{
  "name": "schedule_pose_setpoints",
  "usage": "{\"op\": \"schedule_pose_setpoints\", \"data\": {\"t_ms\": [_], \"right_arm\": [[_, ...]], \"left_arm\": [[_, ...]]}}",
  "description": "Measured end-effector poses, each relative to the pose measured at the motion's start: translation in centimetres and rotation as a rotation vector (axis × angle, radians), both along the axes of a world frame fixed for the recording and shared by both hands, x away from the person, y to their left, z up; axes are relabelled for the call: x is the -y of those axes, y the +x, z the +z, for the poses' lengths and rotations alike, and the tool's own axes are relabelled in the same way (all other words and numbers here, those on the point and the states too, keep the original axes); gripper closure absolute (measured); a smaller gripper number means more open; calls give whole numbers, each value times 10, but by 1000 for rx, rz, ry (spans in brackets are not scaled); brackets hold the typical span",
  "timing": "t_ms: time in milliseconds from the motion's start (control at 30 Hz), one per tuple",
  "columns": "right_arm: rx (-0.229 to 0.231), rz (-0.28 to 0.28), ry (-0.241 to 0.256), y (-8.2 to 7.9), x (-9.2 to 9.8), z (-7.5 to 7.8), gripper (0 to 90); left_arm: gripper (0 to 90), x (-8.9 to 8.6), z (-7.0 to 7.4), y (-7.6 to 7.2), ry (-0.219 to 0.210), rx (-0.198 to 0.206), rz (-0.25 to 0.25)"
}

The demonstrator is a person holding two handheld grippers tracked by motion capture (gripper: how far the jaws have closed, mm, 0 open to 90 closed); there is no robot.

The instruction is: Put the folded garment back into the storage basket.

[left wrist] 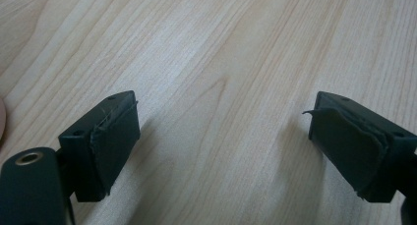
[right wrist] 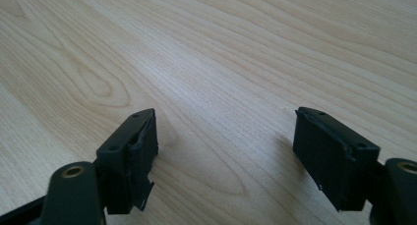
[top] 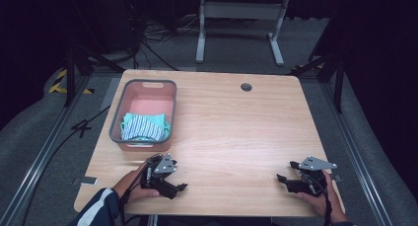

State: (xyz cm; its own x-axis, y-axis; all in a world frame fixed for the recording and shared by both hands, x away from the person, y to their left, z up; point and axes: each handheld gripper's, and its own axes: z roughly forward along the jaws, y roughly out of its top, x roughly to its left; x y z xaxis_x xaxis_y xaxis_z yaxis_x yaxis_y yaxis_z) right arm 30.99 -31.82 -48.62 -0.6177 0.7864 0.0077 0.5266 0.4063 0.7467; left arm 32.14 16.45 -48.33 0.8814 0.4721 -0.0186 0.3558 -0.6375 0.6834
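Fingers spread wide and grasping nothing: from the high view, the left gripper (top: pixel 178 182) and right gripper (top: pixel 287 171) rest low on the pale woodgrain table (top: pixel 236 127). Near the left one, a pink rounded-rectangular basket (top: pixel 166 90) with a grey rim holds folded striped teal cloth (top: pixel 144 126). The left gripper view shows matte black rubbery pads (left wrist: pixel 114 136), edges frayed. The right gripper view shows blocky pads (right wrist: pixel 328 154) over smooth wood.

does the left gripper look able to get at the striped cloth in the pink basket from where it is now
Probably yes. The left gripper sits open on the table just in front of the basket, and the striped cloth lies uncovered at the basket's near end. Only the low near wall stands between them, so it would have to lift over that.
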Motion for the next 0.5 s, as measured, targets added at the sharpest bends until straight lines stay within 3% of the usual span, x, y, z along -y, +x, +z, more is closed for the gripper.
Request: {"op": "schedule_pose_setpoints", "data": {"t_ms": [500], "right_arm": [[0,-2,1,-1,0,0,258]], "left_arm": [[73,3,0,3,11,-4,-5]]}}
